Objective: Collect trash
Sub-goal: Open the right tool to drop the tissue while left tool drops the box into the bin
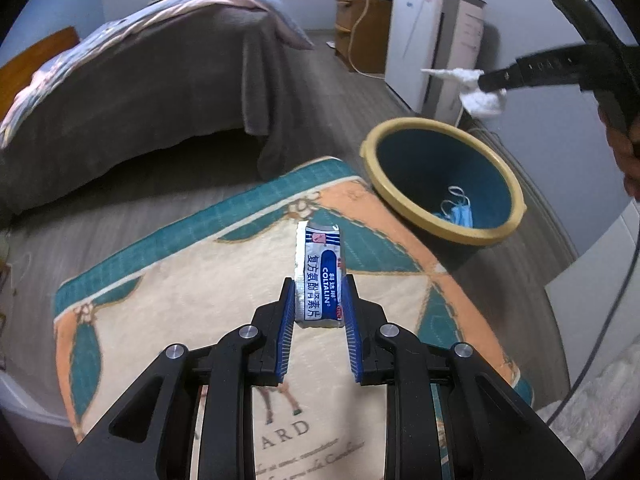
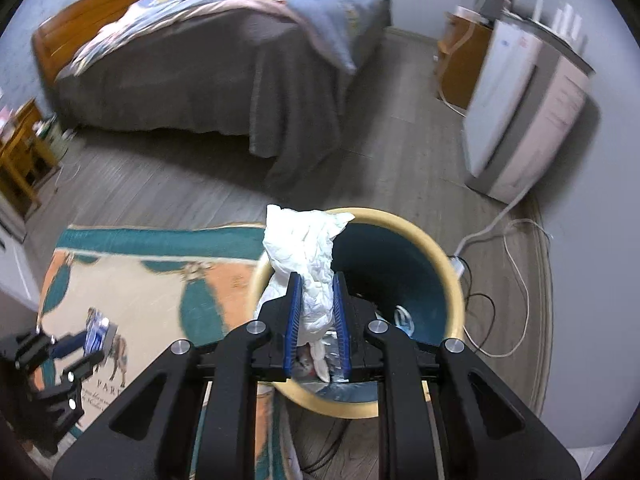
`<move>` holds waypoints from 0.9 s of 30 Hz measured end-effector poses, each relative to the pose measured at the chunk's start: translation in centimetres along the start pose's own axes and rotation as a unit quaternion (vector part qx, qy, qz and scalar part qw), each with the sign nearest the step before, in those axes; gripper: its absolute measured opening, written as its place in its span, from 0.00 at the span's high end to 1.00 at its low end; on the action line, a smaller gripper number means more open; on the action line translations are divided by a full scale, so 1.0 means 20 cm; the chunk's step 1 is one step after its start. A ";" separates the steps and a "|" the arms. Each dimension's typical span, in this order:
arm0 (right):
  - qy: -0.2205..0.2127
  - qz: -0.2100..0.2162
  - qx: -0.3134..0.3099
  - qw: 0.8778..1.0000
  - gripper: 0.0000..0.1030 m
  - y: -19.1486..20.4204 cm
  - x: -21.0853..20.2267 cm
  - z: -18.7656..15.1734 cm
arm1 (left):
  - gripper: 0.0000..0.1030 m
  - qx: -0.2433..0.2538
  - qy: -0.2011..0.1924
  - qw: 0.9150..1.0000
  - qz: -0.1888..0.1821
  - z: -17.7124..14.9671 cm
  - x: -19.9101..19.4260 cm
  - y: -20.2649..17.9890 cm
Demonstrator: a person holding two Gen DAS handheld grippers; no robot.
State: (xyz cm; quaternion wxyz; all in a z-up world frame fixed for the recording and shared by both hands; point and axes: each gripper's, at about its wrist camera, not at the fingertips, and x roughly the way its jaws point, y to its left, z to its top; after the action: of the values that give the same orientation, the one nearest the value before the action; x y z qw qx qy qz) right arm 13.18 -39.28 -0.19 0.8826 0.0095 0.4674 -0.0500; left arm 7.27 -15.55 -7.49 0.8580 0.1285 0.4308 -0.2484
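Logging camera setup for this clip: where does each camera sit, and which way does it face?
Left wrist: on the left gripper, looking down its fingers at a held medicine packet over the rug; a hand shows at the right edge.
Right wrist: on the right gripper, looking down at a clamped tissue above the bin.
Shared: bin, rug, bed, and each other's gripper.

home bedroom, wooden-framed bed point(image 2: 224, 60) with grey cover and blue quilt point(image 2: 280, 4), patterned rug point(image 1: 224, 280) on wood-look floor point(image 2: 160, 184), wooden nightstand point(image 1: 360, 32), waste bin point(image 1: 444, 184) by wall
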 end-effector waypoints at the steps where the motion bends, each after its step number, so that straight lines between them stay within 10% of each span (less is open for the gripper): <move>1: 0.003 -0.004 0.007 1.000 0.85 -0.04 0.02 0.00 | 0.76 0.004 0.001 1.000 -0.002 0.00 0.00 -0.03; 13: 0.062 -0.024 0.074 0.995 0.85 -0.32 0.25 -0.11 | 0.76 0.026 -0.010 0.997 -0.069 0.22 0.11 -0.40; 22: 0.050 -0.016 0.098 0.994 0.84 -0.39 0.32 -0.10 | 0.76 0.066 -0.003 0.996 -0.051 0.51 0.37 -0.55; 27: 0.025 -0.018 0.122 0.992 0.61 -0.43 0.31 -0.08 | 0.43 0.046 -0.020 0.998 -0.041 0.57 0.46 -0.53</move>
State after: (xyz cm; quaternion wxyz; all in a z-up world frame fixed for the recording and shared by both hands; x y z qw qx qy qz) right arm 14.43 -48.28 -5.99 0.8617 0.1103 0.4799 -0.1225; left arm 13.96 -32.43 -8.18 0.8485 0.1450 0.4070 -0.3056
